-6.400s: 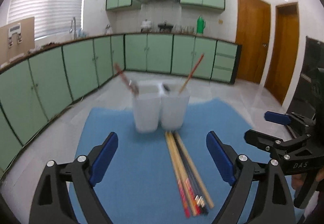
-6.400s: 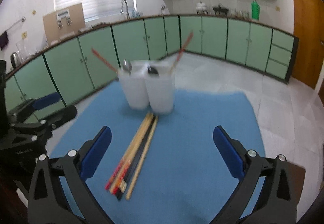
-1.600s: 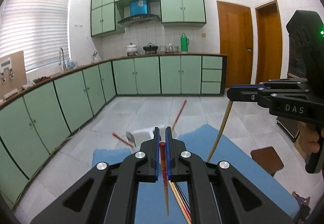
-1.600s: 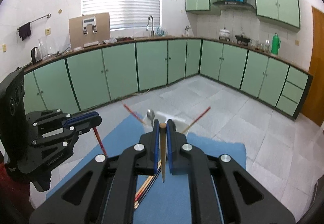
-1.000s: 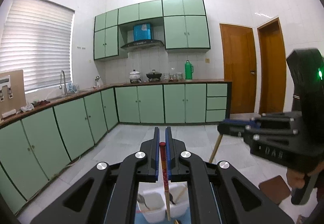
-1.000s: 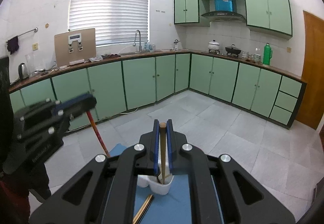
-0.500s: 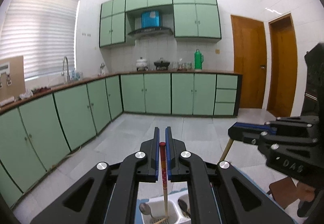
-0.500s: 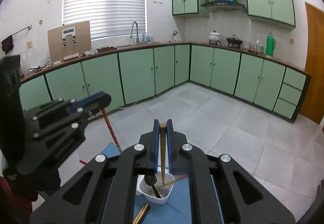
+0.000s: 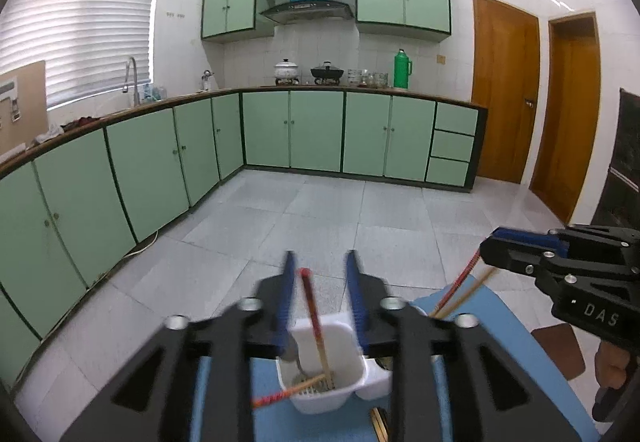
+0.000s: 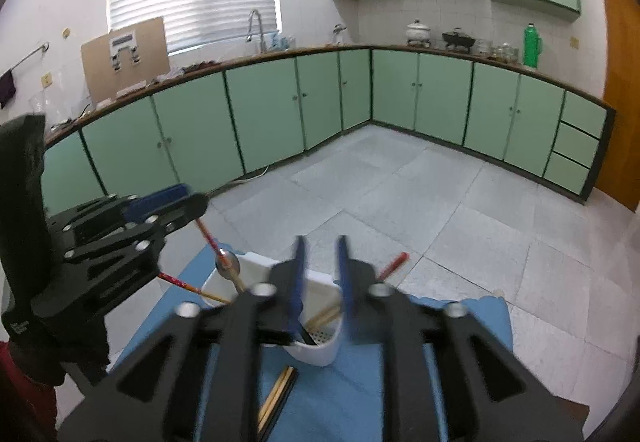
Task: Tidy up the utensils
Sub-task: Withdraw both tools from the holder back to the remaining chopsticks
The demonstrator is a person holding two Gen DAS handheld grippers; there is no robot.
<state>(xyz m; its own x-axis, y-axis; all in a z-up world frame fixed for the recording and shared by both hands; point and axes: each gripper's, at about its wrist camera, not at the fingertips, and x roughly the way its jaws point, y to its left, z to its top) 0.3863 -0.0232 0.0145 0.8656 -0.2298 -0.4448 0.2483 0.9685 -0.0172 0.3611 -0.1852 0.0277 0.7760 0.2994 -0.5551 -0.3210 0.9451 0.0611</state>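
Note:
Two joined white utensil cups stand on a blue mat point(image 9: 272, 418). My left gripper point(image 9: 318, 262) is open above the left cup point(image 9: 324, 396); a red-topped chopstick point(image 9: 314, 316) stands loose in it between my fingers, beside another chopstick and a spoon. My right gripper point(image 10: 320, 244) is open above the right cup point(image 10: 320, 350), which holds chopsticks point(image 10: 390, 266). The left gripper also shows in the right wrist view point(image 10: 188, 202), the right gripper in the left wrist view point(image 9: 492, 242). Loose chopsticks point(image 10: 276, 398) lie on the mat.
The mat point(image 10: 344, 402) covers a table in a kitchen with green cabinets point(image 9: 336, 130) around a tiled floor. A brown stool point(image 9: 558, 346) stands to the right of the table. A spoon point(image 10: 227, 267) sticks up from the left cup.
Both grippers have opened and let go of their chopsticks, which now stand in the cups. Both views have tilted lower toward the cups.

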